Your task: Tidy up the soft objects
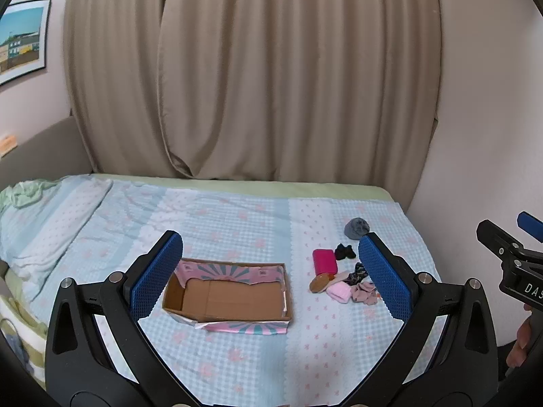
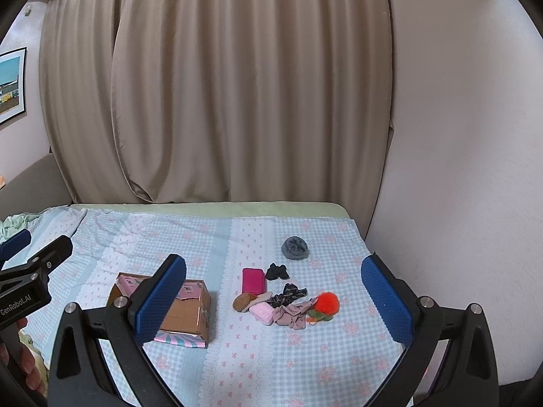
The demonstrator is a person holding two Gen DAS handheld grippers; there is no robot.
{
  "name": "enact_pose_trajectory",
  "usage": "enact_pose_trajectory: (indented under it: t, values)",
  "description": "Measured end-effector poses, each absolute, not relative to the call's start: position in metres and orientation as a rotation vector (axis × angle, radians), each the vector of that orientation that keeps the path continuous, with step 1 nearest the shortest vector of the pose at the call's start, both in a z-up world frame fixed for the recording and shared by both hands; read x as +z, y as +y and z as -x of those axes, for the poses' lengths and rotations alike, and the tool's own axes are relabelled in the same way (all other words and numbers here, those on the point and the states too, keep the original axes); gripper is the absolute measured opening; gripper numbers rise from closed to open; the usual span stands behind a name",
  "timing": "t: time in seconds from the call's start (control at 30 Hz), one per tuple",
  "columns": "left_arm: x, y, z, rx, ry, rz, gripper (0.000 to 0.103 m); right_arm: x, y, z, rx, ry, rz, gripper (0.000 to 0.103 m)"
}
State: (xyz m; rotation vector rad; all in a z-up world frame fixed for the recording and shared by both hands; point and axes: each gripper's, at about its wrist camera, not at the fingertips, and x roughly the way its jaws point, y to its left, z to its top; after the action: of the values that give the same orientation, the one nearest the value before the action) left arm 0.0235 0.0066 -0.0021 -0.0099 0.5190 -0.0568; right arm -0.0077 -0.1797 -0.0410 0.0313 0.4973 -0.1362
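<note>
Nothing is sorted yet: the cardboard box [image 1: 234,296] sits empty, the soft items [image 2: 281,300] piled just right of it, both grippers [image 1: 271,276] [image 2: 275,300] spread wide, holding nothing.

Soft cloth things on a checked cotton-look bedspread [image 2: 305,356], beside a matt brown cardboard box [image 1: 234,296].

Each tool has matt black plastic arms, dimpled blue rubbery pads [image 1: 385,276] and shiny metal screws; an orange pompom [image 2: 327,302] looks fluffy; beige curtains [image 2: 220,84] hang in smooth folds.
</note>
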Motion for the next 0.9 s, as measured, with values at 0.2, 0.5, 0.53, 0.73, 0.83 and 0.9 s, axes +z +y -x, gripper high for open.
enact_pose_trajectory:
  t: [0.2,0.5,0.53,0.73,0.83,0.9]
  values:
    - [-0.003,0.01,-0.031,-0.068,0.528,0.013,0.103,-0.041,-0.179,0.008,-0.136,0.499,-0.033,0.103]
    - [-0.013,0.015,-0.061,-0.128,0.59,0.019,0.103,-0.04,-0.18,0.0,-0.138,0.531,-0.043,0.103]
    - [-0.017,0.014,-0.068,-0.147,0.608,0.015,0.103,-0.042,-0.18,-0.001,-0.141,0.542,-0.047,0.103]
    - [-0.064,-0.006,-0.116,-0.262,0.742,0.002,0.103,-0.062,-0.191,-0.022,-0.187,0.638,-0.1,0.103]
    - [-0.093,-0.025,-0.146,-0.312,0.827,0.002,0.103,-0.084,-0.206,-0.032,-0.223,0.686,-0.145,0.103]
    - [-0.113,-0.038,-0.164,-0.344,0.878,0.018,0.103,-0.101,-0.218,-0.041,-0.251,0.721,-0.17,0.103]
